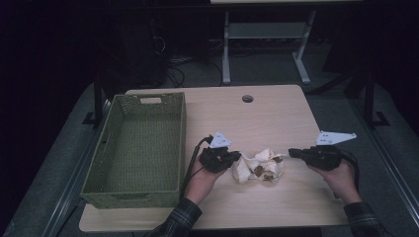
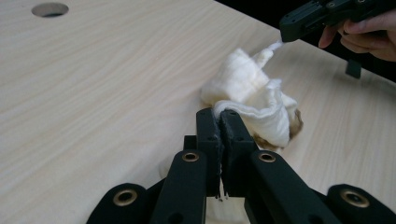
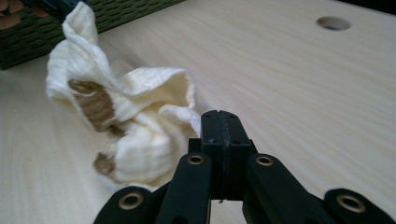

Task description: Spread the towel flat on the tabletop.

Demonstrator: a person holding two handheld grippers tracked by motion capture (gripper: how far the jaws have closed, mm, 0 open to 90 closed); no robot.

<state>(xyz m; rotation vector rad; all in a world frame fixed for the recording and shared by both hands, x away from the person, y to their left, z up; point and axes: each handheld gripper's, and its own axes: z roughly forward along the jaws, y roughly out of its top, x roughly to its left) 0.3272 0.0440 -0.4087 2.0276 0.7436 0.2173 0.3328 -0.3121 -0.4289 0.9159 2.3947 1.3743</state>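
The cream towel with brown patches lay crumpled on the wooden table, just right of the green woven basket. The left gripper and the right gripper each clenched 1 edge of it, probably to pull it flat between them.
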